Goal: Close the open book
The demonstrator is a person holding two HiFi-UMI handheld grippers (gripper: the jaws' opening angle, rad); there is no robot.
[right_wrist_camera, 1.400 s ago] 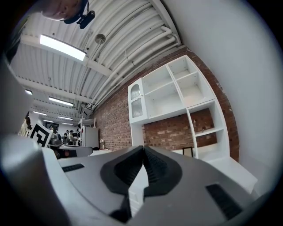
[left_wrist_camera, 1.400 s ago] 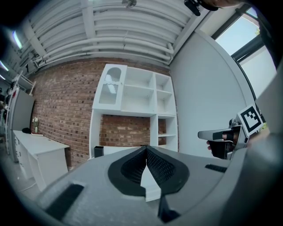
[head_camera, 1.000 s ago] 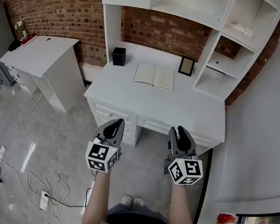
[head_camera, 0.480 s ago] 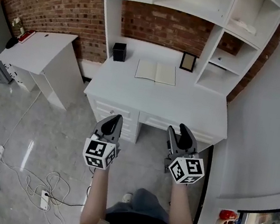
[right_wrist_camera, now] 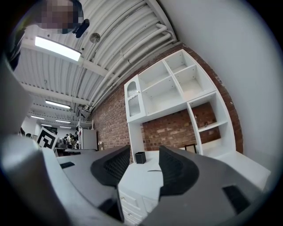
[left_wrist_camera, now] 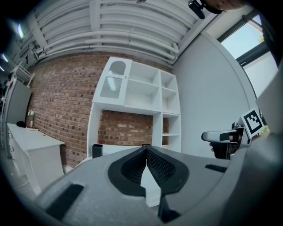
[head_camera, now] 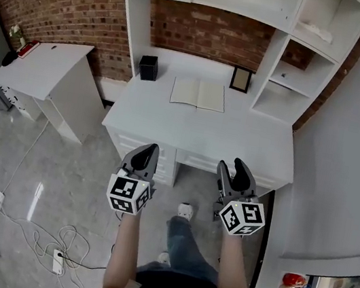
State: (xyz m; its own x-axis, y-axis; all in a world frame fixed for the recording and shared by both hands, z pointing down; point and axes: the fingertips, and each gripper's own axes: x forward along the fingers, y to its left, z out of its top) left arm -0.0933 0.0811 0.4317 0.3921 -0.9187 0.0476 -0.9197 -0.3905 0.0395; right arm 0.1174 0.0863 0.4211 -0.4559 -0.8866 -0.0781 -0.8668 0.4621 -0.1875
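- Hovering level in front of the person, the left tool (head_camera: 147, 152) has its jaws brought together at the tips, with nothing between them.
- The right tool (head_camera: 236, 167) has just been opening its jaws. They stand wide apart and empty, and only the far counter shows through the gap.
- Both tools hang over the floor, short of the counter (head_camera: 196, 132), and touch nothing.
- The book (head_camera: 198, 94) lies open and flat toward the back of the counter, near its middle. It sits between a black holder (head_camera: 148, 67) and a picture frame (head_camera: 240, 80), apart from both.
- The step in hand looks like the approach, since the book is untouched and nothing of the closing is done.
- The next move probably calls for reaching across the counter and working a jaw under the outer edge of one half. That half then swings over onto the other, perhaps with the closed tool steadying the spine side. The thin edge lying flush on the counter is likely the hard part.
- The black holder's inside is not visible from here.
- The shelf unit (head_camera: 272, 59) above the counter has mostly bare compartments. One upper right compartment holds a pale thing (head_camera: 315, 30) too small to identify.
- The drawers (head_camera: 139, 147) under the counter are closed.
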